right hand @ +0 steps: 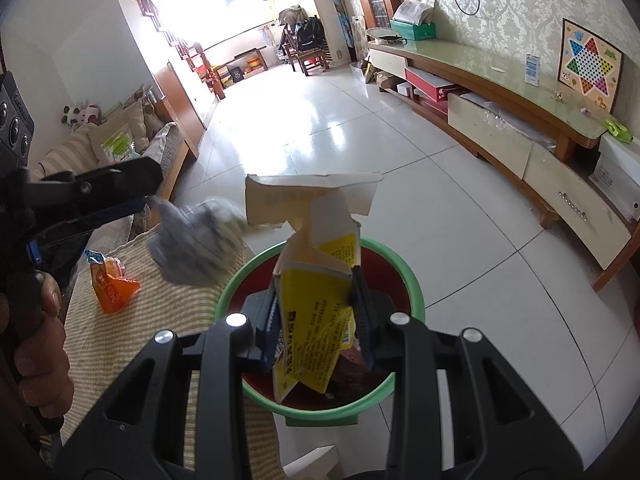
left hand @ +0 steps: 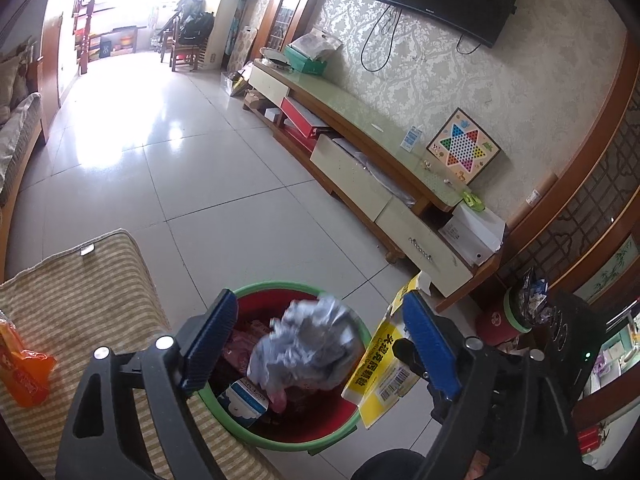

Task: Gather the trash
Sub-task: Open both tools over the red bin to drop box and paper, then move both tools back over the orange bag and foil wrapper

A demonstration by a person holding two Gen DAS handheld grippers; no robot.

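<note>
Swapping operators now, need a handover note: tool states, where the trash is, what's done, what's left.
Left tool: open, nothing gripped; the grey crumpled wad is blurred, loose between its fingers above the green bin.
Right tool: shut on the torn yellow carton, held over the bin.
Done: bin already holds a blue-white pack and other wrappers.
Left: release the carton into the bin, then collect the orange wrapper lying on the striped cushion beside the bin.
</note>
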